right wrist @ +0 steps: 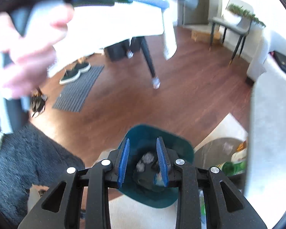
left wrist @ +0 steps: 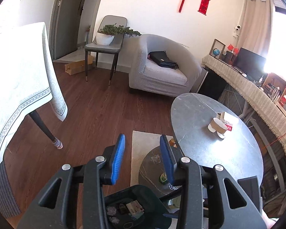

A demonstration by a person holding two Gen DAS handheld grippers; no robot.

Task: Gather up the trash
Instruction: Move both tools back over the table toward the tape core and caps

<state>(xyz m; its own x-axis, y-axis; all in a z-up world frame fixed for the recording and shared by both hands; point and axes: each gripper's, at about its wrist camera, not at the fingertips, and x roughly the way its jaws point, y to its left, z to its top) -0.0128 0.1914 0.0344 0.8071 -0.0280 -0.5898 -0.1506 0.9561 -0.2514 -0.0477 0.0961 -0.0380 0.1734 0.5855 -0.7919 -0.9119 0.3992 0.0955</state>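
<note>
A dark teal trash bin (right wrist: 150, 131) stands on the floor below my right gripper (right wrist: 143, 145), which is open and empty above it. Crumpled paper (right wrist: 145, 161) lies inside. The bin also shows in the left wrist view (left wrist: 143, 192), holding wrappers (left wrist: 135, 209) and paper. My left gripper (left wrist: 142, 143) is open and empty, high above the low dark round table (left wrist: 152, 173), which carries a paper scrap (left wrist: 156, 158) and a green bottle (left wrist: 163, 178). A tipped paper cup (left wrist: 218, 126) and a box with a red card (left wrist: 227, 119) lie on the grey round table (left wrist: 228, 152).
A white-clothed table (left wrist: 19, 80) stands left, its leg (left wrist: 44, 127) on the wood floor. A grey armchair (left wrist: 160, 72) with a black bag, a chair with a potted plant (left wrist: 104, 38) and a sideboard (left wrist: 257, 89) ring the room. Shoes (right wrist: 74, 72) and a mat lie beyond the bin.
</note>
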